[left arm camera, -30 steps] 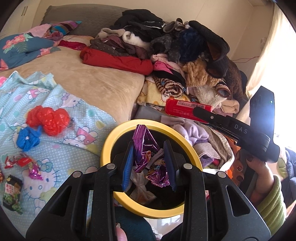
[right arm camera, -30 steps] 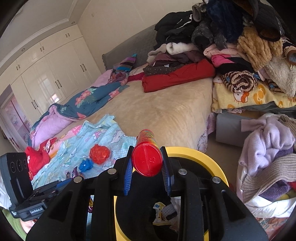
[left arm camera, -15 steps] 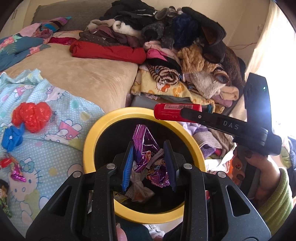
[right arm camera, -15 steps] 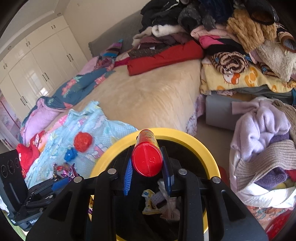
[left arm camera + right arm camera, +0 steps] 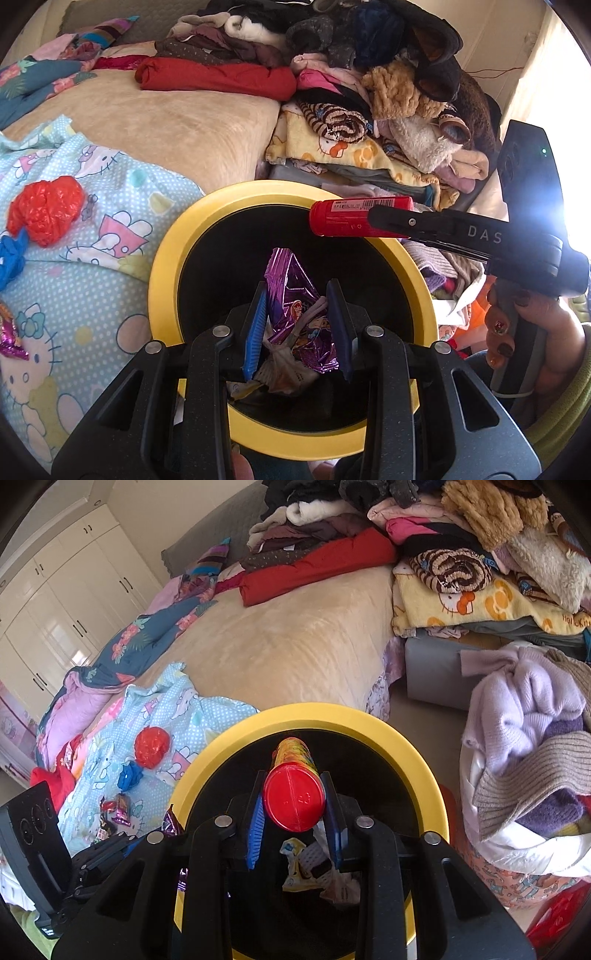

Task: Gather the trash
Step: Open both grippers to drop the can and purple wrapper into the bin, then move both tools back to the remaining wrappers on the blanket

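Observation:
A black bin with a yellow rim (image 5: 166, 254) (image 5: 417, 746) stands beside the bed with crumpled trash inside. My left gripper (image 5: 297, 295) is shut on a purple foil wrapper (image 5: 291, 291) and holds it over the bin's mouth. My right gripper (image 5: 293, 779) is shut on a red tube can (image 5: 293, 801) with a red cap, also over the bin; the can (image 5: 354, 219) shows in the left wrist view above the far rim. More trash lies on the Hello Kitty sheet: a red plastic wad (image 5: 44, 210) (image 5: 151, 746), a blue wad (image 5: 129, 775), and small wrappers (image 5: 120, 810).
The bed (image 5: 288, 642) lies left of the bin, with a high pile of clothes (image 5: 369, 85) at its far side. A basket of knitwear (image 5: 528, 746) stands right of the bin. White wardrobes (image 5: 62, 605) line the far wall.
Both grippers have moved in over the bin with their loads; the bin now fills more of both views. The red can has come over the far rim.

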`<state>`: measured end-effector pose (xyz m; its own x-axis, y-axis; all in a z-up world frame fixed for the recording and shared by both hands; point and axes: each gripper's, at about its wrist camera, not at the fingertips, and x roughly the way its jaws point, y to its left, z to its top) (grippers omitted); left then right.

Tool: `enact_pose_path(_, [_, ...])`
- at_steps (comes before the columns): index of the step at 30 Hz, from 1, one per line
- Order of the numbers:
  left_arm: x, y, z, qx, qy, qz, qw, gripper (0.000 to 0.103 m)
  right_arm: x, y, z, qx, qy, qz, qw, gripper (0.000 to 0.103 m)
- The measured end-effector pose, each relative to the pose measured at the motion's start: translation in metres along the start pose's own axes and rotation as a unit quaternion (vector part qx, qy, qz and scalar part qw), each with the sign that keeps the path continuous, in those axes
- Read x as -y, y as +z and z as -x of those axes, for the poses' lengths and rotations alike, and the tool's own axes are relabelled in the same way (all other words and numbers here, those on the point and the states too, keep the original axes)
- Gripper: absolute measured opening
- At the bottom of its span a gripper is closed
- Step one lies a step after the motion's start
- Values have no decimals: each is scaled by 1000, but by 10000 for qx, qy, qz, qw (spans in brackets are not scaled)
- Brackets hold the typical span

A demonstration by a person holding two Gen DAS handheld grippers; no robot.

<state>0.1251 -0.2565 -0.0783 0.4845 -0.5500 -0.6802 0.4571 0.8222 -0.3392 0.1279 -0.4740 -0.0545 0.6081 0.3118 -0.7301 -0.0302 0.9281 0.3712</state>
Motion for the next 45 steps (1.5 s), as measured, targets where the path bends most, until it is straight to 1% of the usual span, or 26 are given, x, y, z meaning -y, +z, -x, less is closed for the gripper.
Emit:
enact_pose_path(2, [-1, 0, -2, -9, 9, 19, 10000, 27, 1, 0, -3, -63, 15, -37, 10000, 28])
enact_pose_path(3, [-3, 0, -3, -3, 22, 50, 10000, 28, 2, 0, -4, -81, 13, -54, 10000, 30])
enact_pose_path(4, [-4, -1, -3, -4, 46, 74, 10000, 32, 2, 0, -5, -101, 11, -72, 9999, 34])
enact_pose_path(5, [-6, -1, -3, -4, 69, 121, 9999, 39, 3, 0, -5, -109, 12, -98, 9999, 46])
enact_pose_path(6, [-9, -2, -2, 24, 76, 187, 9998, 44, 3, 0, -5, -69, -15, -139, 9999, 55])
enact_pose_path(8, [-12, -3, 1, 103, 123, 251, 9996, 68, 2, 1, -3, -3, -10, -147, 9999, 55])
enact_pose_path(9, [-14, -3, 5, 172, 174, 264, 9994, 73, 1, 2, -3, 23, -5, -139, 9999, 57])
enact_pose_path(11, [-17, -2, 12, 285, 275, 310, 9987, 92, 0, 2, -2, 64, -13, -116, 9999, 61])
enact_pose_path(14, [-23, -3, 24, 479, 430, 398, 9971, 92, -4, 4, -1, 168, -13, -34, 9999, 64])
enact_pose_path(16, [-26, -2, 29, 559, 551, 412, 9961, 92, -8, 6, 0, 242, 27, 0, 9997, 70])
enact_pose_path(21, [-31, -1, 46, 748, 706, 353, 9941, 92, -21, 9, 1, 404, 134, 147, 9990, 73])
enact_pose_path(25, [-34, 0, 56, 849, 760, 359, 9928, 92, -31, 10, 0, 441, 145, 278, 9985, 73])
enact_pose_path(32, [-42, -1, 76, 1061, 948, 321, 9893, 92, -52, 11, 0, 596, 341, 470, 9965, 74])
enact_pose_path(35, [-49, -2, 84, 1128, 988, 413, 9878, 92, -63, 11, -1, 635, 450, 540, 9955, 74])
enact_pose_path(45, [-75, -6, 104, 1299, 1200, 747, 9814, 92, -101, 6, -11, 681, 613, 893, 9918, 74])
